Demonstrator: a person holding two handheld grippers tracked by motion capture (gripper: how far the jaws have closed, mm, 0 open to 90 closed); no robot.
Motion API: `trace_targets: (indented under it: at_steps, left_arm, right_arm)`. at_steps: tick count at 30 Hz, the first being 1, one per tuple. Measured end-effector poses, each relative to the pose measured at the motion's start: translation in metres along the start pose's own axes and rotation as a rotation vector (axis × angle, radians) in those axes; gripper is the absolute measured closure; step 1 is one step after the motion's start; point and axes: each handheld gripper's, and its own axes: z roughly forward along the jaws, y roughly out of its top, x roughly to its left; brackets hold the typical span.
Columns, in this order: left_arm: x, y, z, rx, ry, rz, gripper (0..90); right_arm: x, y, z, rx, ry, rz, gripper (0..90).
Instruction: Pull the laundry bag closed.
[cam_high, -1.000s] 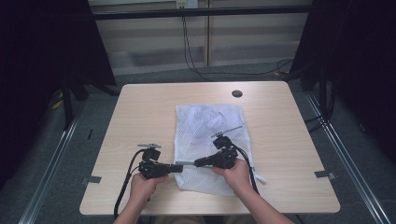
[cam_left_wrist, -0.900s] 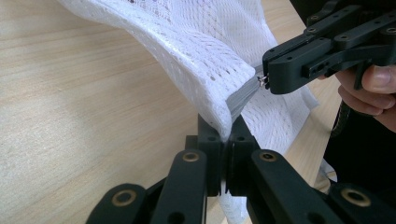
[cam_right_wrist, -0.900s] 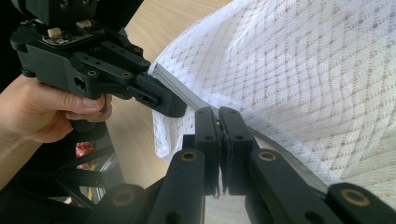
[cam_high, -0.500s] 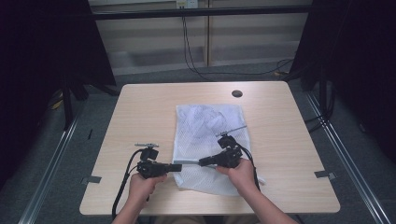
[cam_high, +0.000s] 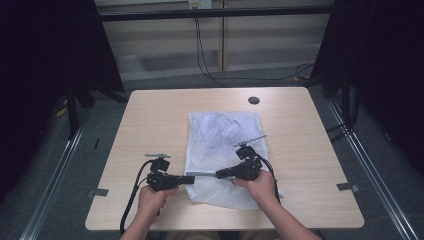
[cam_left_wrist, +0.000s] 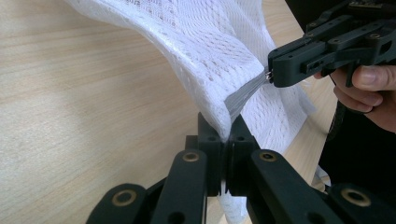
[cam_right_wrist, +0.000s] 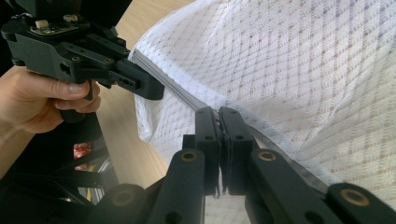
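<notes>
Mesh bag (cam_high: 223, 150) of white net lies flat on the middle of the wooden table (cam_high: 150, 120), its near edge lifted between my two tools. I go from left to right. My left gripper (cam_high: 189, 179) points to the right, and its jaws are fully closed on the near left corner of the bag; in the left gripper view the net (cam_left_wrist: 205, 51) rises from between the jaws, and a grey zipper band (cam_left_wrist: 243, 93) runs away from them. I judge this hold is there to anchor the corner, so the edge does not slide. Between the two tools the zipper band (cam_high: 203, 174) is stretched straight, just above the table. Further right, my right gripper (cam_high: 220, 174) points to the left, toward the other one, and its jaws are also pressed together on the same band (cam_right_wrist: 180, 93). Probably I keep the two apart along one line so the zipper stays tight and can be worked. Whether a zipper pull sits between the right jaws I cannot tell.
</notes>
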Motion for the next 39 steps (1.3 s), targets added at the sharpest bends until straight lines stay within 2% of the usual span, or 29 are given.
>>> trace_targets:
  at_steps: [23, 25, 29, 39]
  left_arm:
    - [0.000, 0.000, -0.002, -0.004, 0.005, -0.001, 87.9]
    - [0.001, 0.000, -0.003, -0.007, 0.010, 0.001, 87.8]
    - [0.001, 0.000, -0.002, -0.007, 0.003, -0.004, 87.8]
    - [0.001, 0.000, -0.002, -0.007, 0.004, -0.005, 87.8]
  right_arm:
    - [-0.004, -0.003, -0.008, 0.000, -0.010, -0.002, 87.2]
    - [-0.005, -0.004, -0.008, 0.004, -0.022, -0.005, 87.3]
    - [-0.007, -0.005, -0.011, 0.002, -0.020, 0.011, 87.2]
    - [-0.008, -0.006, -0.012, -0.001, -0.014, 0.002, 87.2]
